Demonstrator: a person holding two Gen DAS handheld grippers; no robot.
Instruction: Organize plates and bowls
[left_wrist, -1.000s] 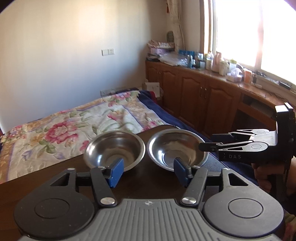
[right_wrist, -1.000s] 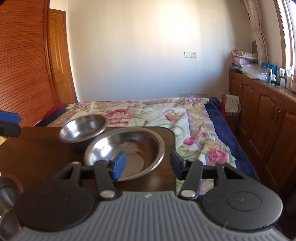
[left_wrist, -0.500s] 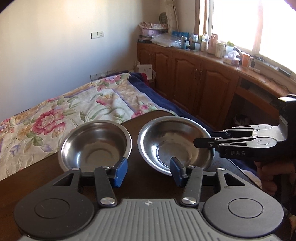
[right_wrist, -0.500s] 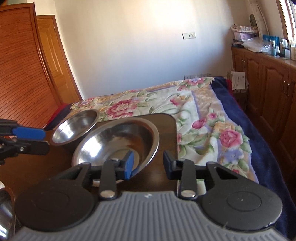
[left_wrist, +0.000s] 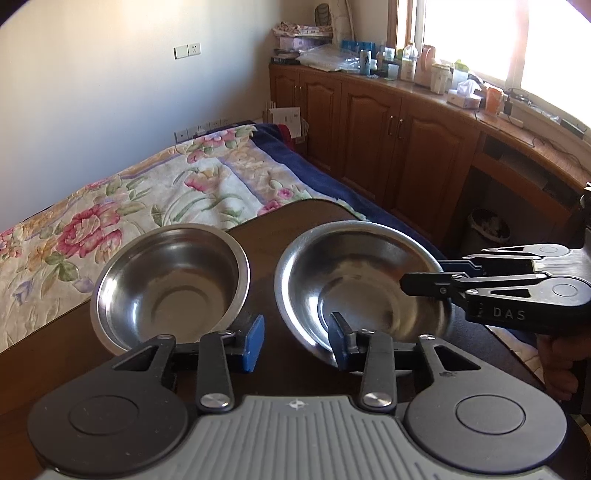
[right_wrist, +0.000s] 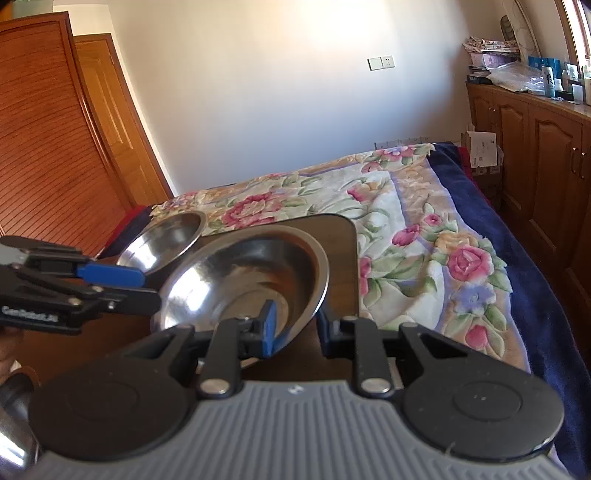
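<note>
Since 1 s earlier, our right gripper (right_wrist: 295, 328) had advanced until its fingers straddled the near rim of the wide bowl (left_wrist: 360, 280), and that bowl had tipped up off the table (left_wrist: 269, 229). Our left gripper (left_wrist: 295, 341) had moved closer to both bowls.

1. Right gripper state. We saw the blue pad (right_wrist: 269, 326) inside the wide bowl (right_wrist: 247, 280) and the opposite finger outside the rim at 3 o'clock of it. The jaws had narrowed around the rim; we judged them pinched on it, since the bowl sat tilted in both views. From the left wrist view the same tool (left_wrist: 480, 291) reached in from 3 o'clock over the bowl.

2. Left gripper state. Its jaws stood apart and gripped nothing. It hovered at 6 o'clock of the 2 bowls, with the gap between them ahead of its fingers. We judged it held there to be ready for the second bowl.

3. Placement. The deeper bowl (left_wrist: 170, 284) rested flat at 9 o'clock of the wide bowl, near but apart. We judged the rim pinch was chosen because a thin steel lip is the only part that narrow fingers can clamp.

4. Count. We counted 2 steel bowls on the table, 0 plates, and 1 further shiny vessel (right_wrist: 14, 424) at 8 o'clock in the right wrist view, too cropped to identify.
</note>
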